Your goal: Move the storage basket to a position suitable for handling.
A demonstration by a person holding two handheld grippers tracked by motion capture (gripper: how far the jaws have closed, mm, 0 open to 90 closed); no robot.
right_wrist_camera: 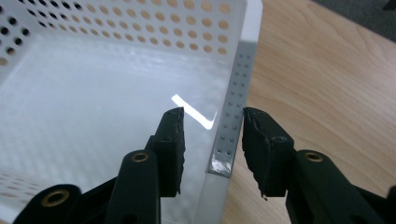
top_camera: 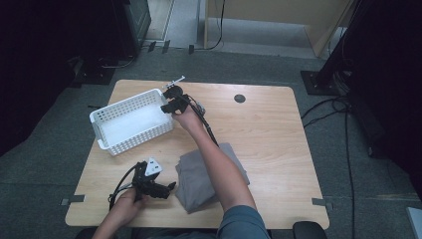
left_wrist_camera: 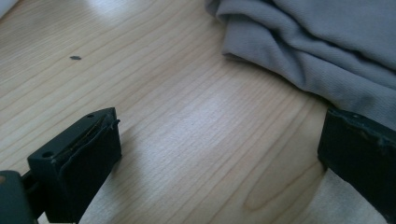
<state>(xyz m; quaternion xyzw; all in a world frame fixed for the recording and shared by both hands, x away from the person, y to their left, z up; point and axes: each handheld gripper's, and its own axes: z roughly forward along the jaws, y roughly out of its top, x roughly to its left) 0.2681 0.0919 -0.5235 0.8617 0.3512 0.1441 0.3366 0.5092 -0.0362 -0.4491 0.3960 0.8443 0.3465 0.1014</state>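
We see the right gripper (right_wrist_camera: 212, 135) with its two black jaws straddling the rim of the white perforated plastic basket (right_wrist_camera: 236, 93), one jaw inside the basket and one outside; the jaws are narrowly spread and a small gap shows on each side of the wall, so they do not yet pinch it. In the high view this right gripper (top_camera: 171, 102) sits at the basket's (top_camera: 130, 121) right end, and the basket lies near the far left corner of the light wooden desk (top_camera: 268, 134). The left gripper (top_camera: 164, 188) rests near the desk's near edge, its jaws spread wide over bare wood with nothing between them. Just beside it, towards the middle of the near edge, lies the folded grey cloth (left_wrist_camera: 317, 42), partly under the person's right forearm (top_camera: 219, 169)
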